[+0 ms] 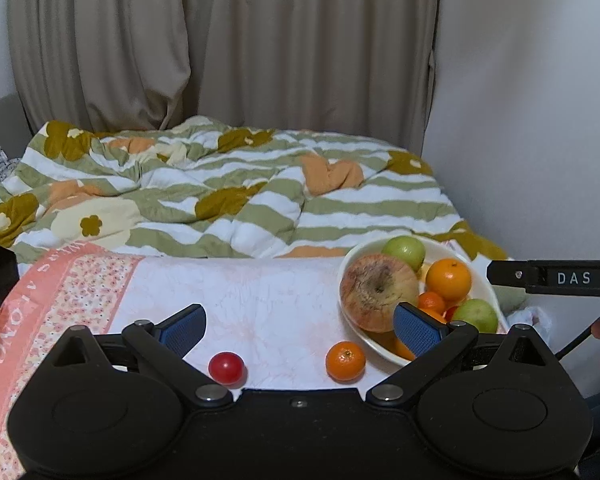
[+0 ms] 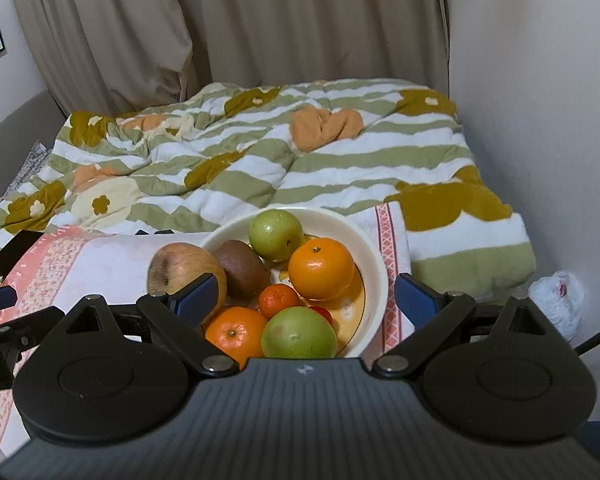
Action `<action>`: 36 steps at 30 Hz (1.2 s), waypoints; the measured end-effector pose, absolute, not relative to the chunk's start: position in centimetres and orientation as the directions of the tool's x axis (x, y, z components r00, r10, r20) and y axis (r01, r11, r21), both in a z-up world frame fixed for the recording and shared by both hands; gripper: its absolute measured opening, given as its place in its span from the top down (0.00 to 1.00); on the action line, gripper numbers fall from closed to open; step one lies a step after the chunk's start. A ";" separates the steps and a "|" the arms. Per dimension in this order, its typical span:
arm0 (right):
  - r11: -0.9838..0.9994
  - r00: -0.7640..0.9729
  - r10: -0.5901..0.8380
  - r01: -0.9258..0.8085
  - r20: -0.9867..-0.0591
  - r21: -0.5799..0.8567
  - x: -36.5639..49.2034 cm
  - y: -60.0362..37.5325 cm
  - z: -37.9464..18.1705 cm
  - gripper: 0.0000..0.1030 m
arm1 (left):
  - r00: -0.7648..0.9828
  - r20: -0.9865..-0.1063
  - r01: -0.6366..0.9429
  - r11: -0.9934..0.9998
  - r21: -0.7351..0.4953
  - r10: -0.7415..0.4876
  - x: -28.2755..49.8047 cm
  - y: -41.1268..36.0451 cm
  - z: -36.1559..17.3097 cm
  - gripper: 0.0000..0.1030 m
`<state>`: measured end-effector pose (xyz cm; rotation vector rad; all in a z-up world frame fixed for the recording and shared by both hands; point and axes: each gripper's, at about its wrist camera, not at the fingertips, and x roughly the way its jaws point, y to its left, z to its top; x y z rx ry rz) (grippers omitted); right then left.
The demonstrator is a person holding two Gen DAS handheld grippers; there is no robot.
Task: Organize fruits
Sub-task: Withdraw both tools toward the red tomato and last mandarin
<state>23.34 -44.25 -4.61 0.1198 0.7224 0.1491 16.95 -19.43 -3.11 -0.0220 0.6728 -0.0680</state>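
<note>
While both of my claws hang spread apart and empty, my left claw (image 1: 300, 330) faces the two loose fruits on the pink-and-white floral cloth (image 1: 260, 292): a small red cherry tomato (image 1: 227, 367) and a small orange mandarin (image 1: 345, 361), both outside the cream ceramic bowl (image 2: 374, 264). My right claw (image 2: 308, 300) hovers over that bowl, already crowded with a big bruised apple (image 2: 180, 266) leaning on its rim, a brown kiwi (image 2: 242, 266), two green apples, oranges and more. I judge the risks to be the round tomato rolling off under a clumsy pinch, or the apple tipping out if another fruit is pushed in. A striped green floral quilt (image 2: 300, 168) lies behind, and a white plastic bag (image 2: 558, 296) sits to the right; the piled fruit itself leaves little room.
</note>
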 end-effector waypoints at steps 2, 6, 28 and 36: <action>0.984 0.749 0.172 -0.098 -0.640 0.151 22.4 -44.2 -3.8 0.00 | 0.794 -0.604 0.055 0.997 -0.046 -0.072 16.0 -19.2 -2.4 0.01; 0.985 0.766 0.166 -0.105 -0.621 0.133 20.3 -43.9 -2.2 0.00 | 0.816 -0.574 0.055 0.998 -0.044 -0.070 14.1 -18.8 -1.0 0.01; 0.993 0.750 0.084 -0.010 -0.656 0.116 13.9 -35.2 -1.3 0.00 | 0.800 -0.593 0.150 0.987 0.052 -0.091 12.2 -8.0 -0.1 0.00; 0.982 0.717 -0.009 0.139 -0.697 0.130 15.3 -31.5 -4.0 0.00 | 0.714 -0.662 0.347 0.936 0.049 -0.230 16.5 -5.7 -3.1 0.00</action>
